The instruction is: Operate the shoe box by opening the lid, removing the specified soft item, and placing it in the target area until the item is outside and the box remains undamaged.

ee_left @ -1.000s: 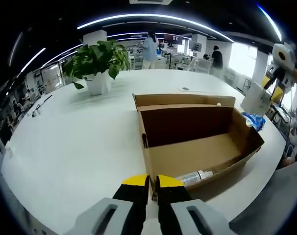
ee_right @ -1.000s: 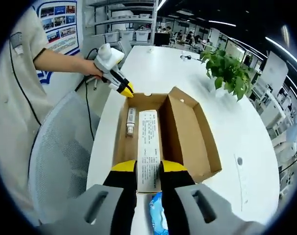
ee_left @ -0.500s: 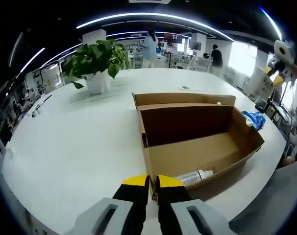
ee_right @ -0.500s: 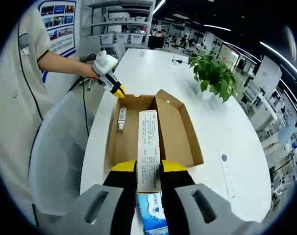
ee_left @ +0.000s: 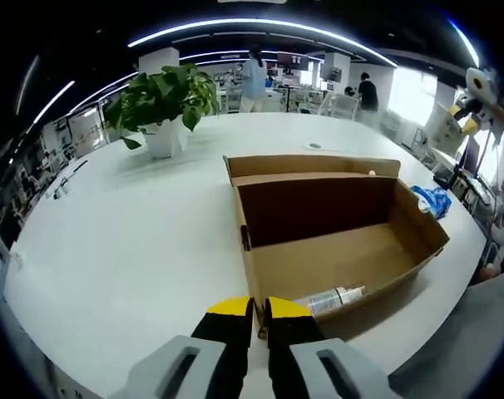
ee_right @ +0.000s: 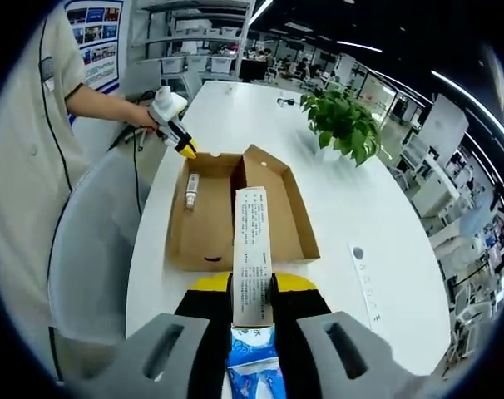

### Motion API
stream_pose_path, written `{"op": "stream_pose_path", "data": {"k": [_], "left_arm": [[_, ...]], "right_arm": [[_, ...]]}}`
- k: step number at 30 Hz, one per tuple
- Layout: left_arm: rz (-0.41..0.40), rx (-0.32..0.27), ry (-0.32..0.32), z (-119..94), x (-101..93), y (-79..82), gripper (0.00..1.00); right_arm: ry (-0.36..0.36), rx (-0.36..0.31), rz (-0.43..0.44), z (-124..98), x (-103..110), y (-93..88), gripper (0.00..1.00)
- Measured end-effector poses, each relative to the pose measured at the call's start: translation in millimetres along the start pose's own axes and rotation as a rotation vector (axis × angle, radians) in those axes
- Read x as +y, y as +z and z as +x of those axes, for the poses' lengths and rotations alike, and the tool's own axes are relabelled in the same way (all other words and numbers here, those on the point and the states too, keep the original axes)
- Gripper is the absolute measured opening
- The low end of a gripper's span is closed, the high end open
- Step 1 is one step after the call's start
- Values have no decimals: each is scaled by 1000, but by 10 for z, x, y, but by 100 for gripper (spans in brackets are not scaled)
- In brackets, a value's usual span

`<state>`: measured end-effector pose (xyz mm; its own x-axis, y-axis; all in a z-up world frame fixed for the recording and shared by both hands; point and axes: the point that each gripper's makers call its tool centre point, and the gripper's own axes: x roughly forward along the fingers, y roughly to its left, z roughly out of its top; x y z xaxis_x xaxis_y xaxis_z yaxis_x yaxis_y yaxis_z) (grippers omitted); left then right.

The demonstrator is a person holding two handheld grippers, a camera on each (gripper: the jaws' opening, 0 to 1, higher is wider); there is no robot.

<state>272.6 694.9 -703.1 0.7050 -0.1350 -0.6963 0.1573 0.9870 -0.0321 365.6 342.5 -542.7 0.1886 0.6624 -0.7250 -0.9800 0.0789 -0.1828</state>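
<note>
Right gripper (ee_right: 252,291) clamps our long white packet (ee_right: 252,249), pointing lengthwise toward the open shoe box (ee_right: 235,212). Left gripper (ee_left: 258,309) pinches the box's near wall; wide bare table (ee_left: 135,233) surrounds it.

R gripper (ee_right: 252,293) clamped on white printed packet (ee_right: 251,249), open shoe box (ee_right: 235,212) w/ bottle (ee_right: 190,190), L gripper (ee_right: 185,150) at far end

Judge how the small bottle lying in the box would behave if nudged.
The bottle lies on its side, round-bodied, so it would probably roll. It rests near the box wall, which would likely stop it. It looks small, so probably light.
</note>
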Motion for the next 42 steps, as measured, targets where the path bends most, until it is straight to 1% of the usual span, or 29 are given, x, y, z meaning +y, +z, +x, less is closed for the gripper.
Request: {"op": "stream_pose_path", "data": {"k": [4,10,11,19,32,37,42], "left_arm": [[-4,-3,0,-4,-1,-1,5],[7,9,-3,-3,-4,0,5],[8,11,-4,-3,-4,1,5],[14,18,-3,-3,-4,-3,5],[24,33,-5,-1,-6,-11,5],[23,39,-10,3,-5,-12,5],[25,48,-14,8,-7,-13,5]], "right_arm": [[-24,23,6,-89,-89,-129,15],[-49,36,22,-201,-206,-276,15],[-56,47,25,-230,-238,-334,15],[-68,90,40,-308,-337,-576,15],[-78,152,41,-332,-523,-919,15],[-75,181,37,-300,-601,-1070,15],[-61,203,30,-240,-649,-1181,15]]}}
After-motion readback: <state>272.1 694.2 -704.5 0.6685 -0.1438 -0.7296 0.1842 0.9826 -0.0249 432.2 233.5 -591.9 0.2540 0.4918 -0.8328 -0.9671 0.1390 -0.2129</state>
